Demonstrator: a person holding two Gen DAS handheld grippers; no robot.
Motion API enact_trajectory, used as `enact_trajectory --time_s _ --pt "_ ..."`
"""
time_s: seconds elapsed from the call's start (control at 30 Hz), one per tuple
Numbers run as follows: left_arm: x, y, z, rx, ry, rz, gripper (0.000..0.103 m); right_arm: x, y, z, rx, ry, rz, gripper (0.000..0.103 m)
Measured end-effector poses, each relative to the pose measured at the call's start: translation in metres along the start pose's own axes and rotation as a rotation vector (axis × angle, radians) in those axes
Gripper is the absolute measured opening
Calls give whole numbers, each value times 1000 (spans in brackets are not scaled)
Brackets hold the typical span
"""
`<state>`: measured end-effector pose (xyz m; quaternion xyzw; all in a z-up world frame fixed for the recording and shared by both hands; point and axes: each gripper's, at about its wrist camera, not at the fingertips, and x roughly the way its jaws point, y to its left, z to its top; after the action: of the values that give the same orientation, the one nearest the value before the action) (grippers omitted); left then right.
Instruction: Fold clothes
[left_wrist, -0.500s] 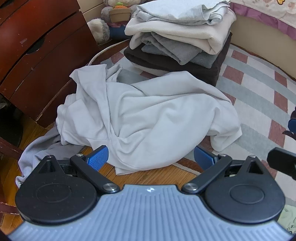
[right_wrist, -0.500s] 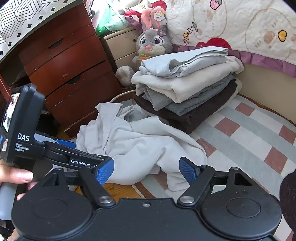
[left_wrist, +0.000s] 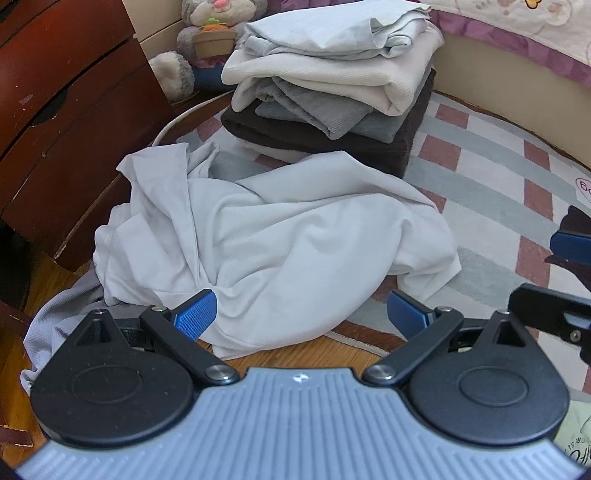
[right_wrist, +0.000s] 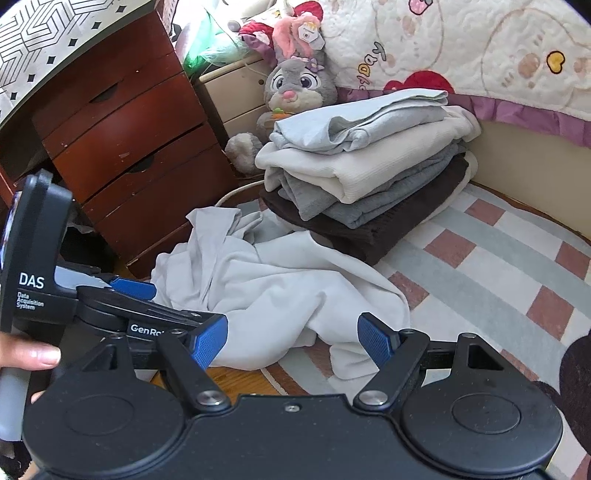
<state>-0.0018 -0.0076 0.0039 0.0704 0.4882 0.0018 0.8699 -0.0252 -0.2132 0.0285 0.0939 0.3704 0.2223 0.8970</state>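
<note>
The left gripper (left_wrist: 299, 314) is wide open and holds nothing. It points down at a crumpled pale shirt (left_wrist: 273, 251) lying in a heap in the middle of the left wrist view. The right gripper (right_wrist: 291, 343) is wide open and empty too, and the same shirt sits just past its blue pads.

What could go wrong? The shirt is all bunched up, so a pinch may grab two layers at once, and then it would not spread flat. The left edge of the shirt hangs off the rug onto the wood floor (left_wrist: 295, 356), on top of a grey cloth (left_wrist: 55, 332) at the lower left. A low grab there may catch that cloth too. A big pull may also bump the stack of folded clothes (left_wrist: 332, 92) just behind, and it could tip.

The shirt lies partly on a checked rug (left_wrist: 480, 184) with red, grey and white squares. At the upper left stands a dark red drawer chest (right_wrist: 122, 147). A grey bunny toy (right_wrist: 299, 81) sits behind the stack. A quilt (right_wrist: 480, 55) fills the upper right.
</note>
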Motion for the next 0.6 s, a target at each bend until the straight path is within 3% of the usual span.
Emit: enact_trajectory --time_s 0.23,0.6 --pt "-3 3 -2 6 -14 0 100 -6 -6 0 14 -8 -40 82" --pt "-2 1 -1 3 -11 -12 100 -6 -15 -3 54 -9 -30 82"
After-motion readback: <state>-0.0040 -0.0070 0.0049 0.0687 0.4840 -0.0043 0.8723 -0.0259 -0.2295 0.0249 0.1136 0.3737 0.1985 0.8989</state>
